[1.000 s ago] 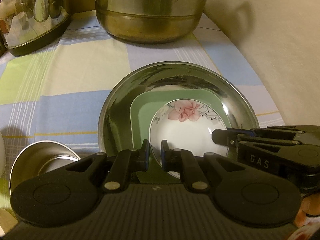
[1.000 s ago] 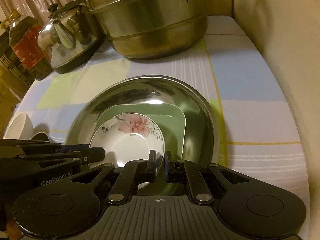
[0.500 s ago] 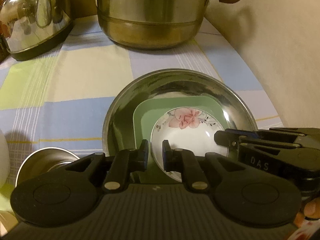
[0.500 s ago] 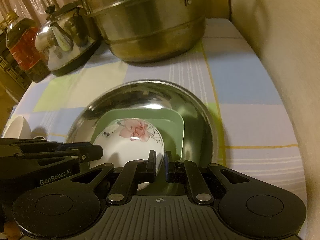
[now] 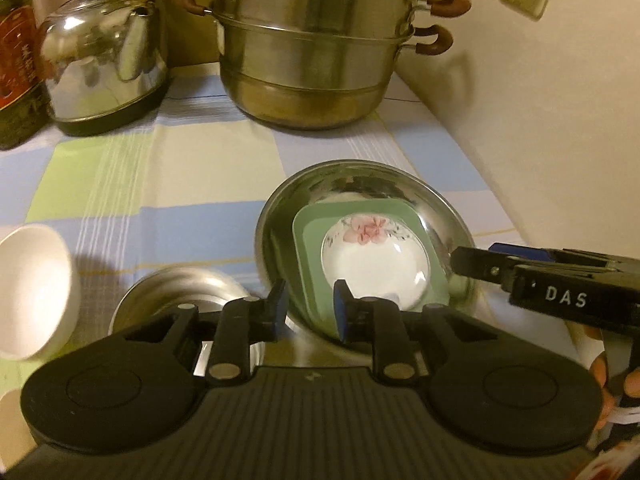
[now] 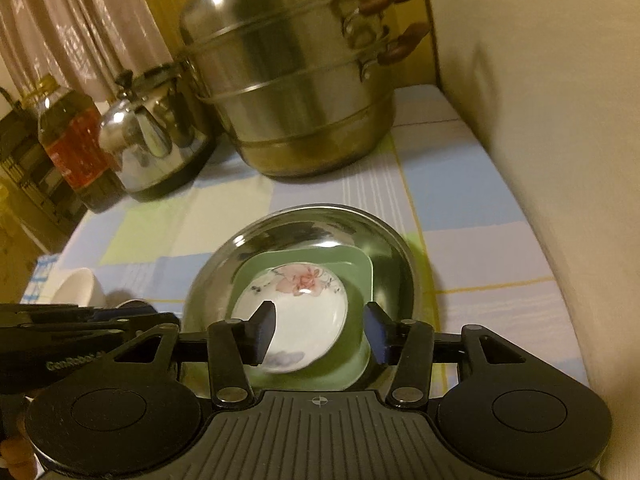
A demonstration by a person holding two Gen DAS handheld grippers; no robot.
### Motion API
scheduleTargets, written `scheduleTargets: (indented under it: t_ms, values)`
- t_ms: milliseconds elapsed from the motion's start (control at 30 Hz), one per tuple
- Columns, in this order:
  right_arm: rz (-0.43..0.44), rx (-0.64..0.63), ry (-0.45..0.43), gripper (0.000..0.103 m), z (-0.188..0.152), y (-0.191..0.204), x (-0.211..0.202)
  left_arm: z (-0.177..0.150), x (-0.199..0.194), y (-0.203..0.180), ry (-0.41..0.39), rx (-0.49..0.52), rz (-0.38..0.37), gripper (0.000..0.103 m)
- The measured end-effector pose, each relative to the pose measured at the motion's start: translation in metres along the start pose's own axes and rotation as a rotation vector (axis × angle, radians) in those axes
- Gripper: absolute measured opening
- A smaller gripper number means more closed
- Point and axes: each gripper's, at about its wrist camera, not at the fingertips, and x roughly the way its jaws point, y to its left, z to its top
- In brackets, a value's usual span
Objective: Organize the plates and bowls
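A white floral plate (image 5: 376,264) lies on a green square plate (image 5: 312,256) inside a steel basin (image 5: 360,176) on the checked cloth. The stack also shows in the right wrist view: floral plate (image 6: 304,304), green plate (image 6: 360,272), basin (image 6: 304,224). My left gripper (image 5: 309,312) is open and empty at the basin's near rim. My right gripper (image 6: 320,332) is open and empty, its fingers either side of the stack's near edge. A small steel bowl (image 5: 180,292) and a white bowl (image 5: 32,292) sit left of the basin.
A large steel steamer pot (image 5: 316,40) stands at the back, a kettle (image 5: 104,56) and an oil bottle (image 6: 72,140) to its left. A cream wall (image 5: 540,120) bounds the right side. The white bowl (image 6: 78,288) shows at left.
Both grippers have opened from nearly shut and pulled back and up from the stack. The plates stay in the basin.
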Motion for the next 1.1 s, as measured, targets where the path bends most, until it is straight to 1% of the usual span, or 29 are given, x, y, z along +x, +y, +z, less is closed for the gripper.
scheduleTargets:
  t_ms: [133,333,600,700,833,1100]
  values:
    - [-0.010,0.021,-0.026,0.050,-0.016,0.015,-0.026,-0.015,-0.028,0.011,-0.007,0.014,-0.017,0.025]
    - [-0.023,0.057,-0.044,0.050,-0.043,0.043,-0.058,-0.041,-0.068,0.031,-0.011,0.058,-0.040,0.025]
    - [-0.096,0.047,-0.042,0.051,-0.089,0.094,-0.090,-0.079,-0.111,0.055,-0.010,0.119,-0.069,0.025]
    - [-0.090,0.022,-0.038,0.051,-0.105,0.109,-0.099,-0.091,-0.122,0.062,-0.009,0.121,-0.055,0.025]
    - [-0.089,-0.019,-0.015,0.051,-0.116,0.125,-0.105,-0.104,-0.136,0.070,-0.008,0.108,-0.045,0.025]
    - [-0.040,-0.045,0.016,0.050,-0.124,0.138,-0.112,-0.123,-0.156,0.080,-0.022,0.051,0.011,0.025]
